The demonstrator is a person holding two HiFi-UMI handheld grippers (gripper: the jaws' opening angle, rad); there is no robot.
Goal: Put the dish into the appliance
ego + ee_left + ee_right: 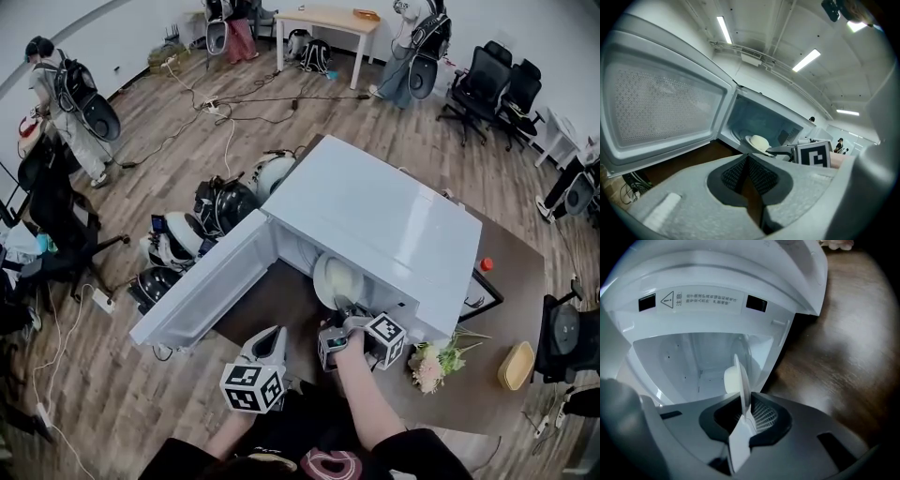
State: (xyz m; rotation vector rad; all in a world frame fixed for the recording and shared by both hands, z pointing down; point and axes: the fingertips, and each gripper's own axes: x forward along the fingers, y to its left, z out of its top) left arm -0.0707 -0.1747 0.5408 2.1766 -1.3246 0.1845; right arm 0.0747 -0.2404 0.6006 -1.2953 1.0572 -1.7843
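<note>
Two grippers are mine, each a pale grey plastic shell with dark, cross-hatched rubber pads and a cube of black-and-white square markers. My right gripper (339,314) (745,405) pinches the dish (336,279) (740,376) by its rim. It is a round, smooth, glossy white plate, thin at the edge. In the right gripper view it stands edge-on and nearly upright, its raised foot ring bulging to the left. The plate sits at the mouth of the microwave (375,216) (722,301), held up off the cavity floor.

That appliance is a boxy white oven with a smooth, slightly shiny top and a pale cavity dotted with small holes on its back wall. Above the opening runs a strip label (701,302) with a warning triangle and lines of small print too fine for me to read; a dark rectangular slot sits at each end of it. Its door (202,286) (661,103) swings wide to the left, and its inner window is a fine perforated mesh inside a moulded white frame.

My left gripper (275,333) (747,161) hangs in front of the door with its pads pressed together on nothing. Everything rests on a dark brown wood-grain table (511,281) (843,343), which also carries a small bunch of pale flowers (431,364) and an oval tan bowl (516,366).
</note>
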